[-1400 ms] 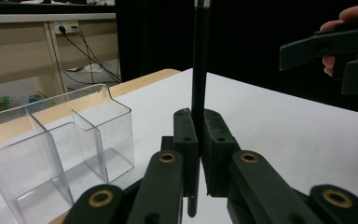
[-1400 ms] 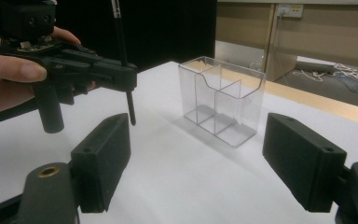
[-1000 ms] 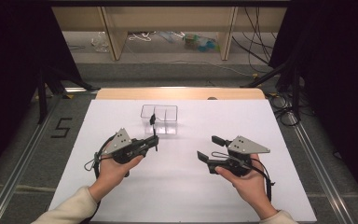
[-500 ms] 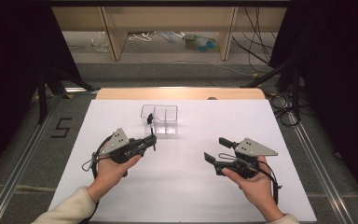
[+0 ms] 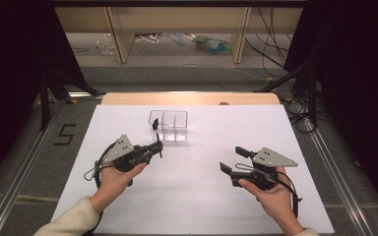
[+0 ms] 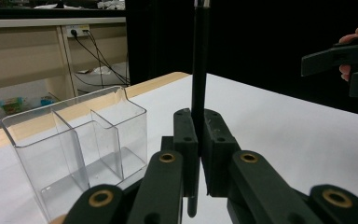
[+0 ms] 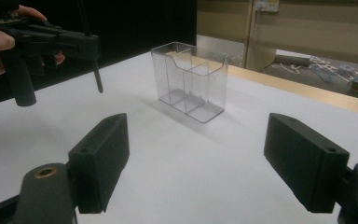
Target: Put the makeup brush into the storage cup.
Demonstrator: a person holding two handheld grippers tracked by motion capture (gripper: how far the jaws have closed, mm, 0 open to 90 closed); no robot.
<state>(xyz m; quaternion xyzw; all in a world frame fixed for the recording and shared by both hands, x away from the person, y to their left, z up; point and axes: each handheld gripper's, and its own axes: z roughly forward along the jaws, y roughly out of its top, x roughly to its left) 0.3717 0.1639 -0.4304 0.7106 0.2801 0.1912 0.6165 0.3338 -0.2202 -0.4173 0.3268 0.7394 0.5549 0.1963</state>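
A clear plastic organizer with several compartments stands on the white table toward the far middle. My left gripper hovers just in front of it, shut on a thin black pen that stands upright between the jaws. In the left gripper view the pen rises from the closed left gripper, with the organizer to its left. My right gripper is to the right, open and empty. The right gripper view shows the right gripper facing the organizer and the pen hanging from the left gripper.
The white table top ends in a wooden strip at the far edge. Beyond it are wooden shelving and cables on the floor. Dark curtains stand at both sides. A floor mark "5" lies to the left.
My right gripper has drifted a little to the right and toward the near edge. The left gripper and its pen have stayed put.
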